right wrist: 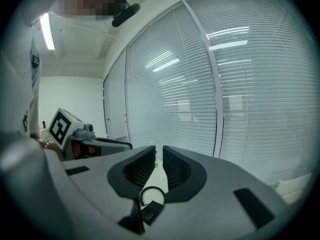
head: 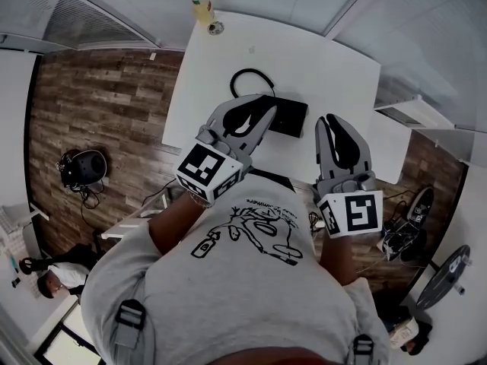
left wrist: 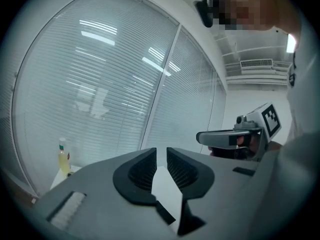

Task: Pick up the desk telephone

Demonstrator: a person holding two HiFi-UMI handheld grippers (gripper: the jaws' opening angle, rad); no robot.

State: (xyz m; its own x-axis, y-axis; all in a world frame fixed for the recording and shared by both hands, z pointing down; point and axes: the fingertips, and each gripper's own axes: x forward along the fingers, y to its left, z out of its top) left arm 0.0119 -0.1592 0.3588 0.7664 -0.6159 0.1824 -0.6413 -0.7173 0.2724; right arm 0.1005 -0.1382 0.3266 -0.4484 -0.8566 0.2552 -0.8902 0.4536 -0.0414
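Left hand-held gripper (head: pixel 265 109): jaws cracked slightly apart, nothing between, tips over desk telephone (head: pixel 288 117). Guessing it's lining up for grab. Right hand-held gripper (head: pixel 332 122): jaws closed, empty, parked just right of desk telephone, probably on standby. Desk telephone flat on white worktop (head: pixel 327 59), cord (head: pixel 245 76) looped behind.

Left tool (left wrist: pixel 161 151) in the foreground, jaws slightly apart, nothing between them, white bench (left wrist: pixel 162 184) showing through the gap. Bottle (left wrist: pixel 63 156) of yellow liquid far left. Right tool (left wrist: pixel 201 137) with marker cube (left wrist: pixel 270 119) at right. Slatted blinds (left wrist: pixel 100 84) behind.
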